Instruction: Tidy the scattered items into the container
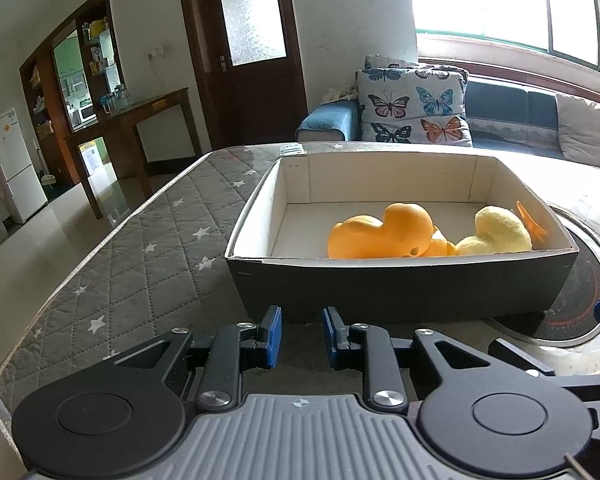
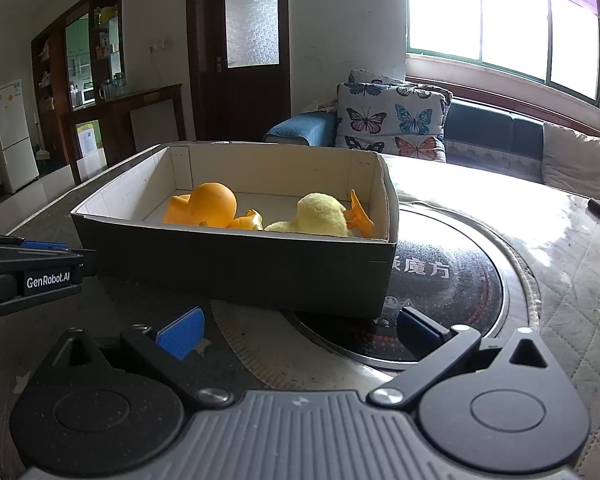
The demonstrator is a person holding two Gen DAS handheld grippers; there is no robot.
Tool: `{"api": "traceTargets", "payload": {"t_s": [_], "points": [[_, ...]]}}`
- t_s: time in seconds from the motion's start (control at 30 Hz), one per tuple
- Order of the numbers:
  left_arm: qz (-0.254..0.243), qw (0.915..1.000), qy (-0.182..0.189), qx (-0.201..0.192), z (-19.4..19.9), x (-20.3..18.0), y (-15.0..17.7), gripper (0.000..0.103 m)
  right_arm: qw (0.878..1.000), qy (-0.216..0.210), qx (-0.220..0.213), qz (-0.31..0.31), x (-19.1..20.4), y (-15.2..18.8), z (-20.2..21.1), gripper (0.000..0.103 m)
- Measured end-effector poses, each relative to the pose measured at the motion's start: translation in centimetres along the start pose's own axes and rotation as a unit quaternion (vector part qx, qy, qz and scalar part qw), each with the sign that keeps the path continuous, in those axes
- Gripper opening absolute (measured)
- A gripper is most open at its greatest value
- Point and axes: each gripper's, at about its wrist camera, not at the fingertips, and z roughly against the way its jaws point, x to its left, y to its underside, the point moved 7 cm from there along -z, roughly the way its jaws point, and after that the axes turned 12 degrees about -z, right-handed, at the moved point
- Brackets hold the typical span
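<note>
While both grippers hang empty before the box, left gripper stands narrowly parted, right gripper spread wide. Orange rubber duck and yellow plush duck lie inside, toward its near wall. Box sits on the quilted table.

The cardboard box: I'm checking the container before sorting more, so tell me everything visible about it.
The cardboard box is a shallow, open-topped rectangle, dark grey outside and white inside, with folded corner flaps. It sits flat on the table, its right end overlapping a round black cooktop. Inside lie an orange rubber duck and a pale yellow plush duck. No fingers touch it.
</note>
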Motion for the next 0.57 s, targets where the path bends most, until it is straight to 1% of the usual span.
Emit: {"api": "traceTargets", "payload": {"t_s": [0.27,0.57], "points": [[0.004,1.0000,0.007,0.001,-0.18,-0.11,-0.16,0.025,1.000,0.001,0.002,0.000,-0.03,-0.04,-0.28,0.103],[0.008,0.9999,0.011,-0.007,-0.09,-0.15,-0.58,0.025,1.000,-0.001,-0.002,0.001,0.09,-0.25,-0.37,0.103]]}}
